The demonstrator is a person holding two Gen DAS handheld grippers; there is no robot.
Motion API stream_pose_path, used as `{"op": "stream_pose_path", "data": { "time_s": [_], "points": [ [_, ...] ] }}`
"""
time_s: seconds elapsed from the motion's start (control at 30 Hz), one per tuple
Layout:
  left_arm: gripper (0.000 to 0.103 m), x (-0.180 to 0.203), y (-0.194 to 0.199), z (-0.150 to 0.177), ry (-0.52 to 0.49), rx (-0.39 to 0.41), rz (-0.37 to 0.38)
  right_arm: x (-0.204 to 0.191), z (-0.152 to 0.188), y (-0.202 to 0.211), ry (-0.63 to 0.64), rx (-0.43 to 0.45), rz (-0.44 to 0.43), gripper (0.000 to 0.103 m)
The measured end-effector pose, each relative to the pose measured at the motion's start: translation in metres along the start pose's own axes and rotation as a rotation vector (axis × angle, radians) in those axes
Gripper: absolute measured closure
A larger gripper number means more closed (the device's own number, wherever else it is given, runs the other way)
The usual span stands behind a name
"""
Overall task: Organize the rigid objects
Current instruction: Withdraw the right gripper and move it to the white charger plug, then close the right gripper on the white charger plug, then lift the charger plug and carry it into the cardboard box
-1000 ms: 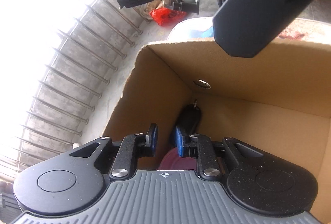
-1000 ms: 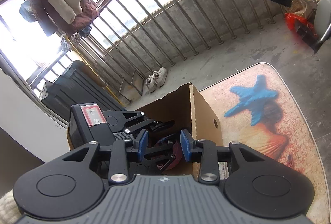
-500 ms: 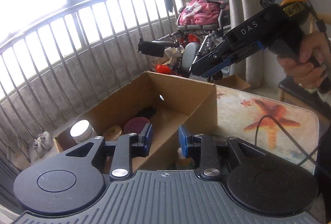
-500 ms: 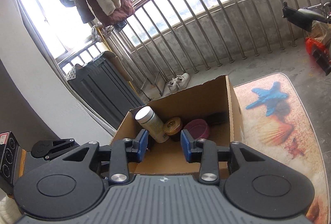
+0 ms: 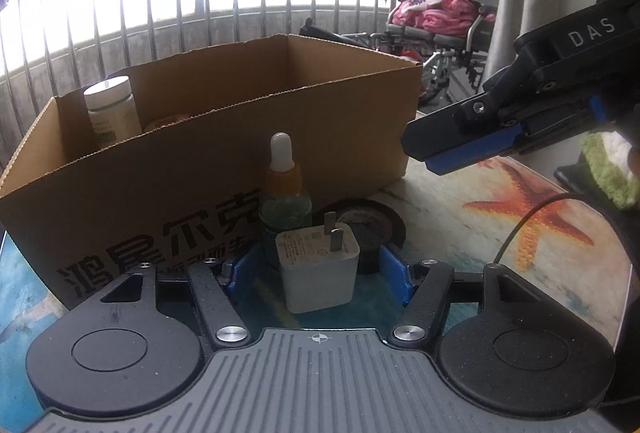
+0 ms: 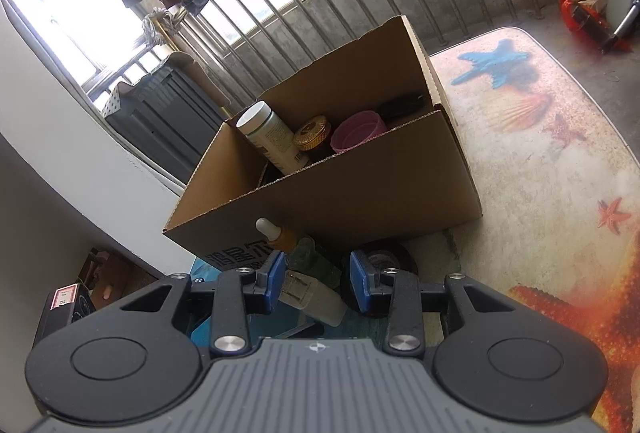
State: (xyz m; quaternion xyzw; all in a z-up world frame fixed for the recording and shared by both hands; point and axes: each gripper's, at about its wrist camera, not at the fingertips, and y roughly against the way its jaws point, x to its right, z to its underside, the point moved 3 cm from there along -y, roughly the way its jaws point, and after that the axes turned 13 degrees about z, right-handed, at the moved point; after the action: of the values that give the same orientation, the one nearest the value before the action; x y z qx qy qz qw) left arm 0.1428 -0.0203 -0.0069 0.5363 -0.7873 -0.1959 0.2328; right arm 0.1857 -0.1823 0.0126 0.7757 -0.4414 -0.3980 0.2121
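While left gripper (image 5: 316, 267) jaws were opening, white charger plug (image 5: 320, 269) sat between its blue pads, apparently not pinched. Plug stood on mat (image 5: 520, 193) just in front of cardboard box (image 5: 160, 193), prongs up, long axis upright. Dropper bottle (image 5: 285, 201) upright just behind plug, black tape roll (image 5: 372, 229) flat beside it. Right gripper (image 6: 316, 279) hovered above same cluster, jaws partly apart, gripping nothing; plug looked tilted from there, fisheye perhaps.
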Motion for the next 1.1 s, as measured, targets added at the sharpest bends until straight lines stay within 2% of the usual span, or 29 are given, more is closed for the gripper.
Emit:
{"op": "stream_pose_path", "data": {
  "time_s": [0.03,0.07,0.1,0.5,0.6,0.77,0.83,0.87,0.93,1.0,1.1],
  "points": [
    [0.046,-0.003,-0.002,0.000,0.020,-0.005,0.007,-0.003,0.002,-0.001,0.007,-0.006,0.001,0.064],
    [0.057,-0.005,-0.006,0.003,0.039,-0.016,0.013,-0.004,0.004,-0.001,0.012,-0.009,0.003,0.063],
    [0.058,-0.007,-0.008,0.005,0.050,-0.022,0.013,-0.006,0.006,-0.001,0.021,-0.011,0.008,0.063],
    [0.057,0.001,0.029,0.031,0.038,-0.046,0.072,-0.031,0.037,-0.019,0.116,-0.097,-0.019,0.060],
    [0.041,-0.002,0.031,0.037,0.055,-0.050,0.063,-0.036,0.046,-0.026,0.134,-0.124,-0.022,0.060],
    [0.040,-0.008,0.029,0.038,0.040,0.013,0.090,-0.044,0.055,-0.031,0.186,-0.139,-0.009,0.059],
    [0.042,-0.009,0.025,0.038,0.036,0.018,0.103,-0.047,0.056,-0.035,0.206,-0.151,-0.007,0.057],
    [0.045,-0.010,0.022,0.038,0.042,0.014,0.112,-0.048,0.056,-0.037,0.213,-0.159,-0.004,0.046],
    [0.053,-0.007,0.017,0.040,0.036,0.003,0.131,-0.052,0.058,-0.044,0.259,-0.175,0.003,0.040],
    [0.058,-0.001,0.015,0.043,-0.009,0.002,0.127,-0.055,0.061,-0.049,0.303,-0.179,0.003,0.040],
    [0.059,0.005,0.016,0.043,-0.040,-0.003,0.128,-0.055,0.067,-0.057,0.331,-0.182,0.019,0.048]
  ]
}}
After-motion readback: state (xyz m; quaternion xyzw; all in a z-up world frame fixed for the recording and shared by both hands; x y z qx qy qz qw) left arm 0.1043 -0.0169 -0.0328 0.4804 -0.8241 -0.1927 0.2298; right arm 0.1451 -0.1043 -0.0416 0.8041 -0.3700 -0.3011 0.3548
